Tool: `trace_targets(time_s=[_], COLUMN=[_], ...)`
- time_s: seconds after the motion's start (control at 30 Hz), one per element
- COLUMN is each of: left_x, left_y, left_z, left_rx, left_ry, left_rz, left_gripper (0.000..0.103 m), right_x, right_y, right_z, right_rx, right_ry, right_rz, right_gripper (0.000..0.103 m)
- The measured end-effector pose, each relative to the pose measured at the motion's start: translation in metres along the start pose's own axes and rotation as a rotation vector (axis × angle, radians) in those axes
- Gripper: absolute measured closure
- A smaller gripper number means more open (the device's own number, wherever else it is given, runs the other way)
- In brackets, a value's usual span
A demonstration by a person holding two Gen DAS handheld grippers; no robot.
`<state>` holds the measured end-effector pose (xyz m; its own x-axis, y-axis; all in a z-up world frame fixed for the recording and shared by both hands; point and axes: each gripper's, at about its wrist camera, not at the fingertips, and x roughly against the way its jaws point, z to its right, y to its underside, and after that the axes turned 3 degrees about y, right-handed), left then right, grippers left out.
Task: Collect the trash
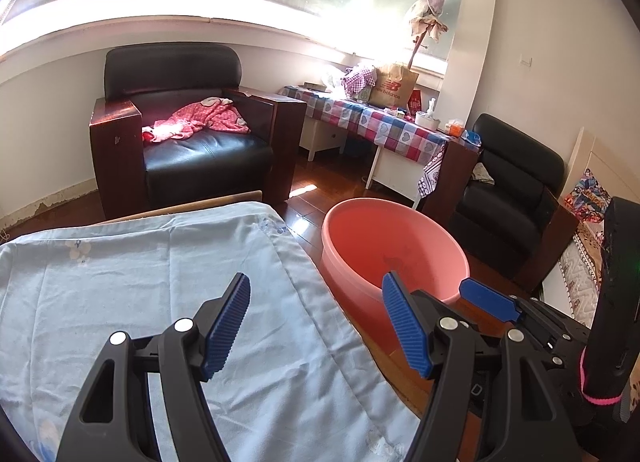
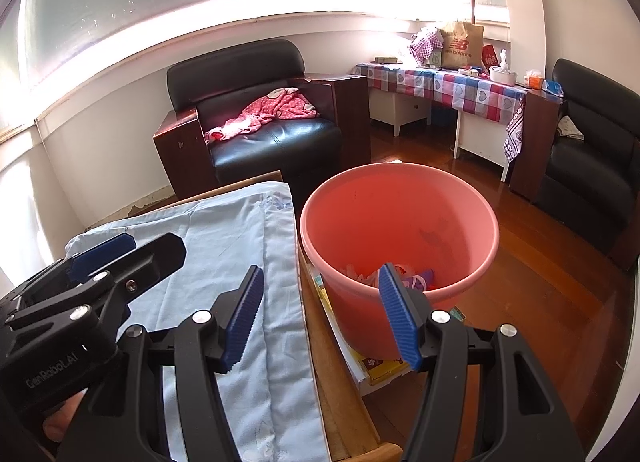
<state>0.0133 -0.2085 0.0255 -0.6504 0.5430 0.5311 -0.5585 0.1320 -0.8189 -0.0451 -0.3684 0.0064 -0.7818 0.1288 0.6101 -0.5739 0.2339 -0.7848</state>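
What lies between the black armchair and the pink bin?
Only bare wooden floor between the armchair and the bin, clearest in the right wrist view.

Both the left gripper (image 1: pixel 316 326) and right gripper (image 2: pixel 320 316) are black plastic with ribbed blue pads and silver screws.

A wooden table (image 2: pixel 340 394) fills the lower left of the frame, with a pale blue cloth (image 2: pixel 224 262) spread flat over it. The pink basin (image 2: pixel 400 221) sits at centre on flat boxes (image 2: pixel 376 370) by the table's right edge.
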Motion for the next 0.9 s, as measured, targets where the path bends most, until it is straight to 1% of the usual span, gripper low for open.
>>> trace_targets(time_s=[0.9], left_x=[-0.011], left_y=[0.011], left_z=[-0.006], left_rx=[0.001], left_ry=[-0.011], left_rz=[-0.034], left_gripper=[0.035], right_x=[-0.016], right_y=[0.013], right_z=[-0.006], right_rx=[-0.002], right_ry=[-0.007], right_rz=[-0.029], right_gripper=[0.043])
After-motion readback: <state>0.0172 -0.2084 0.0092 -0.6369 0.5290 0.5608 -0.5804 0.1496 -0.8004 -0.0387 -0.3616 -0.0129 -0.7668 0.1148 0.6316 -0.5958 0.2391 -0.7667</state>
